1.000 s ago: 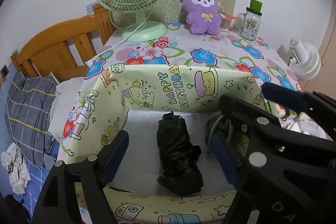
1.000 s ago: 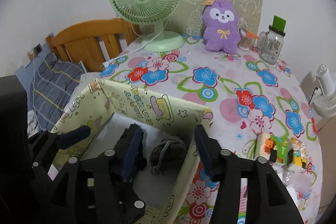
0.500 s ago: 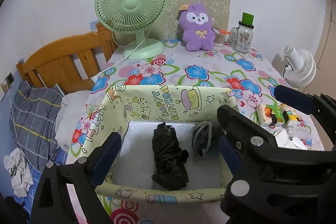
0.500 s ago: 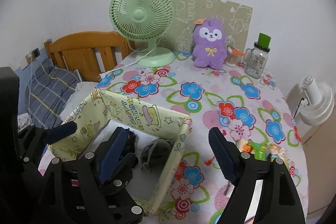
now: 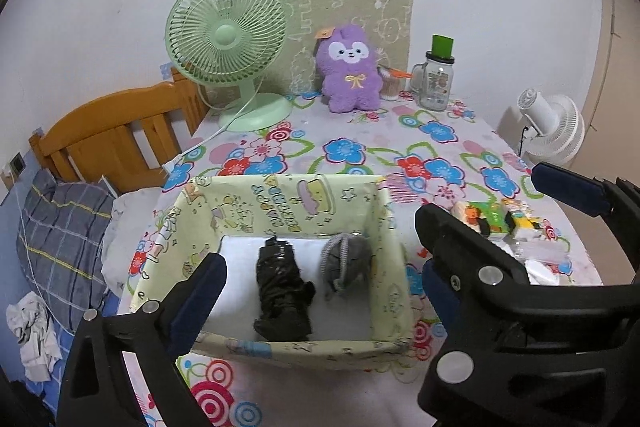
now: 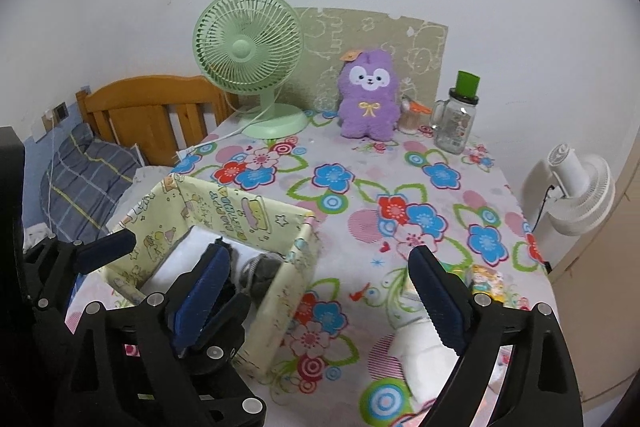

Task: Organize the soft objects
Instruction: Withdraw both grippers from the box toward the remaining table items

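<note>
Above the near edge of the floral tablecloth (image 5: 352, 399), both grippers sit spread wide with nothing between the pads. Left gripper (image 5: 320, 291): jaws have just been opening, empty; its blue pads frame the yellow cartoon-print box (image 5: 280, 203) from the near side, not touching it. Right gripper (image 6: 320, 291): jaws have also just been opening, empty; left pad hangs over the box's near right corner, right pad over the open cloth.

Inside the box, on its white floor: black soft bundle (image 5: 282, 295) lying lengthwise near the middle, grey soft bundle (image 5: 346, 263) just to its right against the right wall. The two are close; can't tell if they touch. From the right wrist view the black one is mostly hidden behind the pad; the grey one (image 6: 262, 269) shows.

Right of the box, near the table's right edge: a small pile of colourful packets (image 5: 496, 221) and something white (image 6: 424, 359), partly hidden by the right gripper.

Far end of the table: green desk fan (image 5: 228, 47), purple plush toy (image 5: 351, 71) upright against a beige board (image 5: 352, 11), glass jar with green lid (image 5: 438, 75) to its right. Off the table: wooden headboard (image 5: 116, 139) and plaid pillow (image 5: 60, 227) on the left, white fan (image 5: 554, 131) on the right.
</note>
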Demonstrator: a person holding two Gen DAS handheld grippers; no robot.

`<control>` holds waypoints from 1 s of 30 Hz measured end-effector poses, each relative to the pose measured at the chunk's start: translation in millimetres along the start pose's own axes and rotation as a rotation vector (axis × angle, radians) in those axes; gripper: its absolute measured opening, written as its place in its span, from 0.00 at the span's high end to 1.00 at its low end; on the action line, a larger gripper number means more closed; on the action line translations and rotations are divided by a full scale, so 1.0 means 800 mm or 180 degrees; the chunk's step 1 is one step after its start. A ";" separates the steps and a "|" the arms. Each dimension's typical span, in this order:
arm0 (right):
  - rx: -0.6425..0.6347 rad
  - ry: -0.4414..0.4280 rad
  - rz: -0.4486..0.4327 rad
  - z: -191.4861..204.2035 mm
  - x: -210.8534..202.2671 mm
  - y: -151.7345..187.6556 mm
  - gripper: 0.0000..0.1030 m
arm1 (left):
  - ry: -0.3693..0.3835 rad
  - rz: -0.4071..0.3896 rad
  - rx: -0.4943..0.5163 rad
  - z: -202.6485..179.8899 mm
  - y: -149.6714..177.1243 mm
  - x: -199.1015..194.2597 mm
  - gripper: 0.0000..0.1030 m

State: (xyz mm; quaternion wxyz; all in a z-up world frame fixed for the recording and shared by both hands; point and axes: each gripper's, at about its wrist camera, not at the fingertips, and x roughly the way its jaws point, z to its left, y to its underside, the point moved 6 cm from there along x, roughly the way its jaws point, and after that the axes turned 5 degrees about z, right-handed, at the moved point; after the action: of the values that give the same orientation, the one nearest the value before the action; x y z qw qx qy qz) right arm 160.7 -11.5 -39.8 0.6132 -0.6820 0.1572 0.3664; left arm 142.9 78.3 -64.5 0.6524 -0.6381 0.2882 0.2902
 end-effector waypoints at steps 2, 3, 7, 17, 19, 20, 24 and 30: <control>0.0017 0.0010 -0.0014 -0.006 -0.005 0.002 0.10 | 0.0002 -0.0013 0.0016 -0.007 0.000 -0.004 0.04; 0.0028 0.0012 -0.0018 -0.010 -0.008 0.003 0.09 | 0.0003 -0.0018 0.0026 -0.011 0.000 -0.005 0.04; 0.0044 0.0022 -0.0053 -0.024 -0.017 0.009 0.09 | -0.0007 -0.0030 0.0055 -0.027 0.000 -0.011 0.04; 0.0120 0.0047 -0.0078 -0.067 -0.035 0.023 0.09 | 0.0040 -0.0056 0.0130 -0.075 0.001 -0.019 0.04; 0.0143 0.0052 -0.0075 -0.076 -0.038 0.027 0.09 | 0.0062 -0.0058 0.0149 -0.086 0.001 -0.021 0.04; 0.0153 0.0060 -0.0075 -0.081 -0.039 0.028 0.09 | 0.0073 -0.0055 0.0155 -0.089 0.001 -0.021 0.04; 0.0174 0.0088 -0.0084 -0.100 -0.044 0.033 0.09 | 0.0128 -0.0050 0.0172 -0.108 0.000 -0.023 0.04; 0.0195 0.0135 -0.0104 -0.125 -0.051 0.045 0.09 | 0.0230 -0.0079 0.0246 -0.139 0.004 -0.025 0.04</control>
State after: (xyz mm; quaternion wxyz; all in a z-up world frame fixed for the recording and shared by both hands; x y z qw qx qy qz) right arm 139.8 -123.7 -39.5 0.6362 -0.6730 0.1701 0.3368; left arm 126.4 -32.6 -54.3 0.6693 -0.6260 0.3145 0.2475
